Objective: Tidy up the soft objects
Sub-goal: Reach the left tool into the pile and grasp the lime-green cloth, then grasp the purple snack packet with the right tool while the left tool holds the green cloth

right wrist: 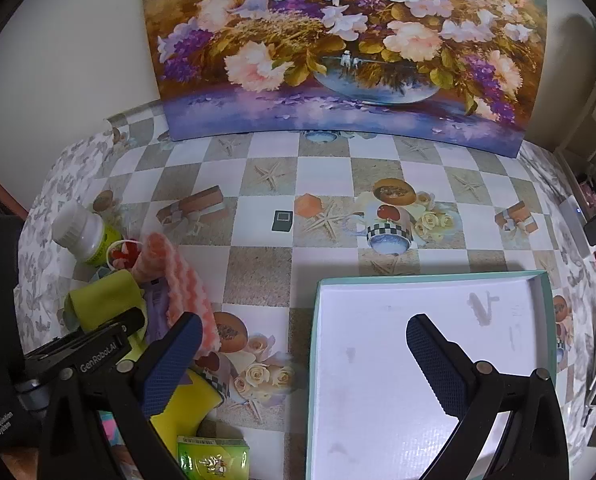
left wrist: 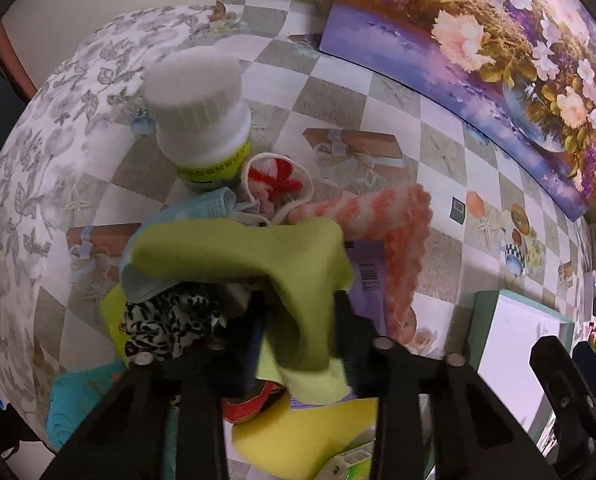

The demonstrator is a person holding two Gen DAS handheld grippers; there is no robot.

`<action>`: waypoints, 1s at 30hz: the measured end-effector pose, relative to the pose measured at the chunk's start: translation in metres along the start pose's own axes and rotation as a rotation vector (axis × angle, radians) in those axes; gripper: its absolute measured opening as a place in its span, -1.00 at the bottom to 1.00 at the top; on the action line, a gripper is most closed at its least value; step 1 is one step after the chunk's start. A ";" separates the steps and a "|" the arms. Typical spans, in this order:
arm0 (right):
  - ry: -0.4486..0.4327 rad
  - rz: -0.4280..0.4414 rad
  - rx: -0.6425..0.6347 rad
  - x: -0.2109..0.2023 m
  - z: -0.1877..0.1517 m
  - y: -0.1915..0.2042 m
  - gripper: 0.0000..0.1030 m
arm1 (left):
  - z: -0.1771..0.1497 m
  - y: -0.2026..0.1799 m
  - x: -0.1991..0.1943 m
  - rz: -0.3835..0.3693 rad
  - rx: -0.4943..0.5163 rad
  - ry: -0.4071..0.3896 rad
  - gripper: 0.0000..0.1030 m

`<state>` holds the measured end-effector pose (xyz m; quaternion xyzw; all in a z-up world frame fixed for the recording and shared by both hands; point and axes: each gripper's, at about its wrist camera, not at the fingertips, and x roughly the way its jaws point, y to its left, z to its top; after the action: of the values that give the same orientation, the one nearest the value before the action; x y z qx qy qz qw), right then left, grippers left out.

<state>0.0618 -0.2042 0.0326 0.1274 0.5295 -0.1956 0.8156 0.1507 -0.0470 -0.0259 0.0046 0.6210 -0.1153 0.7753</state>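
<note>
We have the left gripper (left wrist: 298,320) plunged into the heap of soft things at the table's (right wrist: 258,276) left edge, its jaws drawn narrow and pinching a fold of the lime-green cloth (left wrist: 238,252), which bulges up over the fingertips. Just beside it we see a leopard-print fabric (left wrist: 166,320) and a pale blue face mask (left wrist: 202,204); past them a pink-and-white fuzzy sock (left wrist: 381,224) drapes toward the table's middle. A white-capped bottle (left wrist: 198,108) stands at the far side of the heap, touching a little red-and-white yarn piece (left wrist: 278,180). Nearer us lies a yellow cloth (left wrist: 298,432).

Over on our right gripper (right wrist: 301,344), the blue-padded jaws stand wide with nothing between them, hovering over the near left corner of the white tray (right wrist: 429,276), which sits at the table's near right. A flower painting (right wrist: 337,40) leans on the wall along the far edge.
</note>
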 end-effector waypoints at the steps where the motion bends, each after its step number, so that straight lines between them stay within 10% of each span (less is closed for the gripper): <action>1: 0.001 0.002 -0.003 0.001 0.000 0.001 1.00 | 0.000 -0.001 -0.001 0.002 0.003 -0.006 -0.53; 30: 0.039 0.217 -0.197 0.026 -0.025 0.108 0.86 | 0.004 0.110 -0.087 0.001 -0.317 -0.166 -0.79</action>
<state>0.1005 -0.1022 -0.0010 0.1069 0.5450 -0.0510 0.8300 0.1571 0.0741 0.0439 -0.1266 0.5651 -0.0155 0.8151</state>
